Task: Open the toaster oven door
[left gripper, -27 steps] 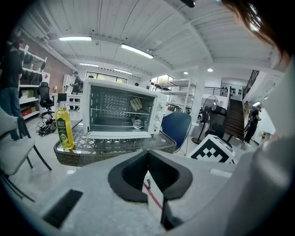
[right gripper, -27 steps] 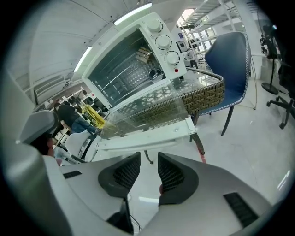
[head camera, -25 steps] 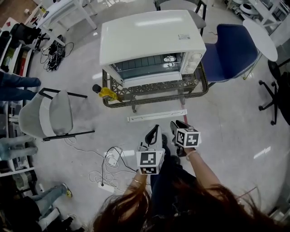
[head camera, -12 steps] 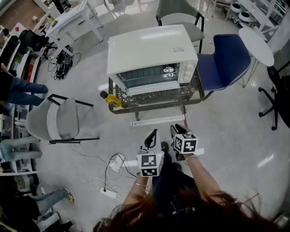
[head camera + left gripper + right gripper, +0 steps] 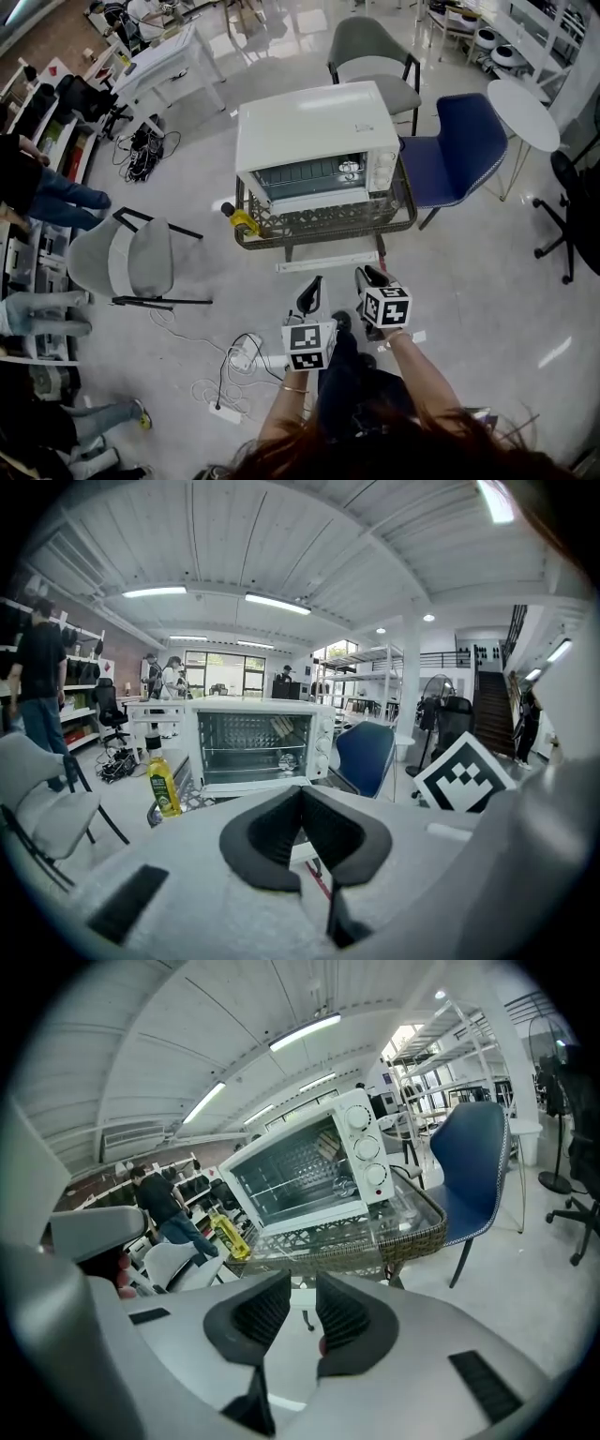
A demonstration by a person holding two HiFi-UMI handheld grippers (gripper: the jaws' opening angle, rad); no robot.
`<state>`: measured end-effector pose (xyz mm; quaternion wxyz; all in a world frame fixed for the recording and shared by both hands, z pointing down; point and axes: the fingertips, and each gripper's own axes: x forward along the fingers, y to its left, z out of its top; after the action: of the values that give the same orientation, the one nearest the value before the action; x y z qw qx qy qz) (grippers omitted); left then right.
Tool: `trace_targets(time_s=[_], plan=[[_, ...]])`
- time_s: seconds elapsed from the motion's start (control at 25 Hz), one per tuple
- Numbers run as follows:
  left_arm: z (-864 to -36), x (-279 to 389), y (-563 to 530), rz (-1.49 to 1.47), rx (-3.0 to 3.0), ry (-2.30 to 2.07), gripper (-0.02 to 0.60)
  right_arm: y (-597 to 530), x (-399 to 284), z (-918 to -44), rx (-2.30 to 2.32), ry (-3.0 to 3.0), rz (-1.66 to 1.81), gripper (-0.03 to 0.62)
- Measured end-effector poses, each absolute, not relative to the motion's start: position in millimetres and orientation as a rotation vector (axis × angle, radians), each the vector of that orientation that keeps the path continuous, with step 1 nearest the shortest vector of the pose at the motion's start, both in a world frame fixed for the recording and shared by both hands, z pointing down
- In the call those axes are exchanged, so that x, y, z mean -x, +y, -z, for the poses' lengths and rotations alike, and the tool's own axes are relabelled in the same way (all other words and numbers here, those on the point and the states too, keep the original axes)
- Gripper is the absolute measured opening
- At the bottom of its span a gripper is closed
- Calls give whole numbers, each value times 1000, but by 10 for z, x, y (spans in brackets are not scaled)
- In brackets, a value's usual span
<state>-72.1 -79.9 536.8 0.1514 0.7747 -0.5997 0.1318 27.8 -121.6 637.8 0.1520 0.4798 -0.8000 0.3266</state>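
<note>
The white toaster oven [image 5: 314, 127] stands on a wicker-rimmed glass table [image 5: 323, 225]. Its glass door faces me and looks closed in the left gripper view [image 5: 253, 747] and the right gripper view [image 5: 309, 1176]. Both grippers hover side by side over the floor, well short of the table. The left gripper [image 5: 311, 284] has its pads meeting at the tips [image 5: 300, 794], holding nothing. The right gripper [image 5: 372, 276] keeps a narrow gap [image 5: 302, 1283]; its jaws have just been closing with nothing between them.
A yellow oil bottle [image 5: 242, 220] stands at the table's left corner. A blue chair [image 5: 459, 141] is right of the table, one grey chair [image 5: 127, 262] to the left and another [image 5: 370, 56] behind. Cables and a power strip [image 5: 234, 361] lie on the floor. People stand at left.
The head view has drawn back, so the oven looks smaller and more of the room shows. Both grippers have risen, staying side by side short of the table.
</note>
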Motion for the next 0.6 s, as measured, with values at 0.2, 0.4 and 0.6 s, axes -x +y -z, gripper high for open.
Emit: trace_targets(time_s=[0.2, 0.4, 0.6], plan=[[-5151, 718, -740, -361, -2248, -1749, 15, -1167, -284, -6154, -1388, -2338, -898, 61], [-4936, 711, -690, -330, -2264, -1773, 15, -1090, -300, -5934, -1386, -2376, -853, 55], [-4699, 722, -655, -283, -2282, -1798, 15, -1032, -295, -5676, -1397, -2418, -806, 51]])
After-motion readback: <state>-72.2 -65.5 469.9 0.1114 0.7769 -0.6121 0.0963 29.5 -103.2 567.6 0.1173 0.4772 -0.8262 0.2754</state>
